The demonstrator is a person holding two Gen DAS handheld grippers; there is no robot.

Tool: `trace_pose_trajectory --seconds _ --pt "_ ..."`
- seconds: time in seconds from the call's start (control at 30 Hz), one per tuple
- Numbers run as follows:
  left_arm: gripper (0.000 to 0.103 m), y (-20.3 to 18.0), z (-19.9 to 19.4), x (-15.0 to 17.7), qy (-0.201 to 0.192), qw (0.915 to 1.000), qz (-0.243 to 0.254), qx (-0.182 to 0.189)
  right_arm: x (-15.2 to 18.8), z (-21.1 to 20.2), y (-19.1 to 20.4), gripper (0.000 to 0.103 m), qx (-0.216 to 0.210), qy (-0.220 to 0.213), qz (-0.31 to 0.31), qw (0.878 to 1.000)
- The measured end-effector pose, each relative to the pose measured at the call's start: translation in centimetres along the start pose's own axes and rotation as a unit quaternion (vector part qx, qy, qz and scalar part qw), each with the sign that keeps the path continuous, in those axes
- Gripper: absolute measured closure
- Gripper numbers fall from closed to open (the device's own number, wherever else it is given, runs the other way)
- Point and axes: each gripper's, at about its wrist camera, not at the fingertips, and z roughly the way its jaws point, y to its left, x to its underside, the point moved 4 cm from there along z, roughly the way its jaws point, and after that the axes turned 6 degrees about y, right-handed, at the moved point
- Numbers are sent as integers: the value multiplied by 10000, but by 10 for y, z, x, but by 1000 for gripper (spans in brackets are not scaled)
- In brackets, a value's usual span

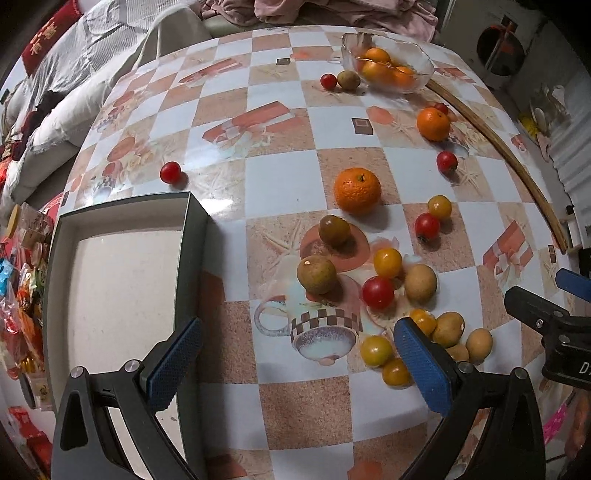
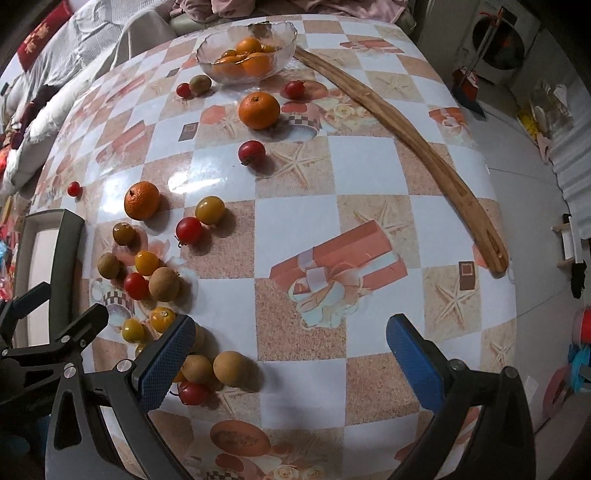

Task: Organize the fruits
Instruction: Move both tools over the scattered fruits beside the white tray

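Nearest the cameras, both grippers hang over the checked tablecloth (image 2: 369, 166) with nothing held. The left gripper (image 1: 295, 363) has its blue pads spread wide, one over the rim of the shallow box (image 1: 122, 280), the other covering part of a heap of small yellow and tan fruit (image 1: 448, 328). The right gripper (image 2: 290, 354) is just as wide open; its left pad hides some of the same heap, where a red tomato (image 2: 192, 392) shows only in part. At the right edge of the left view the other gripper's body bears white lettering, cut off after "D".

Farther out, loose fruit is scattered mid-table: a mandarin (image 1: 357, 190), red and yellow tomatoes, brownish round fruit. The box, left of them, looks empty, its near end cut off by the frame.

Beyond lie a second mandarin (image 2: 259, 110), a curved wooden strip (image 2: 413, 136), and at the far edge a glass bowl (image 2: 284, 27) holding several mandarins. A red cushion (image 1: 48, 35) behind carries unreadable gold characters.
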Motion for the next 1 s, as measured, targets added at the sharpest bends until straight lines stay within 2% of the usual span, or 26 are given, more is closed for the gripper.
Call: trace_pose_trajectory --seconds 1.0 --pt "0 0 1 4 -18 10000 13 -21 1 4 5 0 133 100 -118 9998"
